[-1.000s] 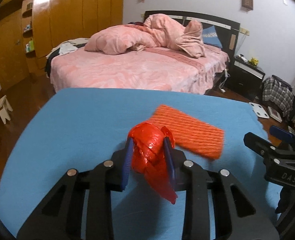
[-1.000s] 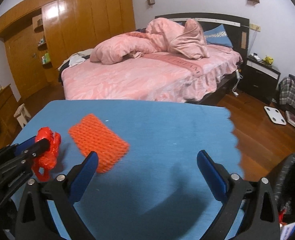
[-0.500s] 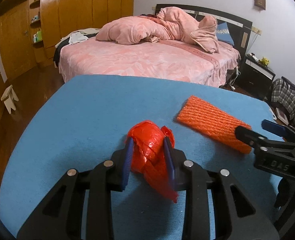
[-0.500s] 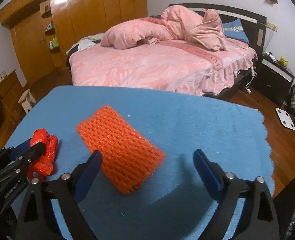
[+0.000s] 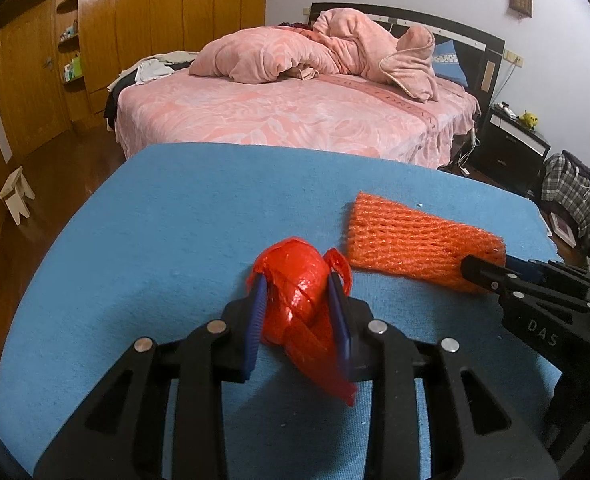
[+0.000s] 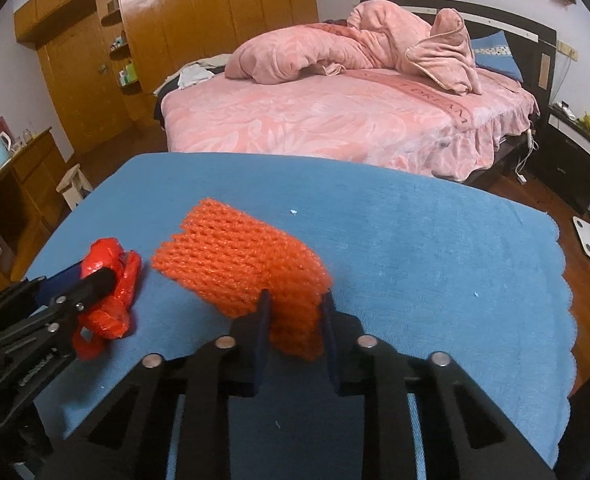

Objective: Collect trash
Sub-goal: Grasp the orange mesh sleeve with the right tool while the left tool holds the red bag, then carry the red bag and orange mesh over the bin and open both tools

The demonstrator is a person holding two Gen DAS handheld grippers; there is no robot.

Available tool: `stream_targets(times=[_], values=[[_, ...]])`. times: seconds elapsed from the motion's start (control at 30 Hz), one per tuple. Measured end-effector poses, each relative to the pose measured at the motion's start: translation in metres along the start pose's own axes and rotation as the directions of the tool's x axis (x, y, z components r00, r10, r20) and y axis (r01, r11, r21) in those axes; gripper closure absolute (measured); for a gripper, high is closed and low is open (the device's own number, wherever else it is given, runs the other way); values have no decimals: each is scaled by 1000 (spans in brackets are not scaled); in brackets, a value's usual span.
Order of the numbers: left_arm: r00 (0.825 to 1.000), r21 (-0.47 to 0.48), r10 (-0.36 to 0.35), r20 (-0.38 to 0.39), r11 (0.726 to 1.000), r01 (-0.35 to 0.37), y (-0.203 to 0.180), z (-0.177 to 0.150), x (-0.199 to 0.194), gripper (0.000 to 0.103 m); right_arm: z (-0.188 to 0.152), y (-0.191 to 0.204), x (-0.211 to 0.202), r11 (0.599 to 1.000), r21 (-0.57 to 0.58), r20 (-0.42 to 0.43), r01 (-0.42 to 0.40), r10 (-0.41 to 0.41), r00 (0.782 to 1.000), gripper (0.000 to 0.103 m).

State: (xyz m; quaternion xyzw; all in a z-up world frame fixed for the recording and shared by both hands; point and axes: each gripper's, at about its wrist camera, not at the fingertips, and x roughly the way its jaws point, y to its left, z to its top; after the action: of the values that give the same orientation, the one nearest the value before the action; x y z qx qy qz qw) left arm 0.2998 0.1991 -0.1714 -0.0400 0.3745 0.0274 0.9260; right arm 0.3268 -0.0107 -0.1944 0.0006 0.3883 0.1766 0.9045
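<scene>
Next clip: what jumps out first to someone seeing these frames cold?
Two bright pieces of trash on the blue cloth. The left gripper clamps a crumpled red plastic bag near the front, and just to its right the right gripper is closing on the near end of an orange foam net, pinched between its pads. Behind the table sits a pink bed with a heaped quilt.

"DAS" in pale letters on the black body of the right gripper (image 5: 485,270), right of the left fingers. Bed (image 6: 335,120) band beyond the fingers reads roughly "DREAM". Other lettering illegible.
</scene>
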Motion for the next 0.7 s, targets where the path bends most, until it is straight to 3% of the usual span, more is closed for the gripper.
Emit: stream_targets(times=[0.7], values=[[1000,60,-9,16,998,8,-19,-6,-11,76,-11,-41,-64,991,127,79,52,-62,995,83]])
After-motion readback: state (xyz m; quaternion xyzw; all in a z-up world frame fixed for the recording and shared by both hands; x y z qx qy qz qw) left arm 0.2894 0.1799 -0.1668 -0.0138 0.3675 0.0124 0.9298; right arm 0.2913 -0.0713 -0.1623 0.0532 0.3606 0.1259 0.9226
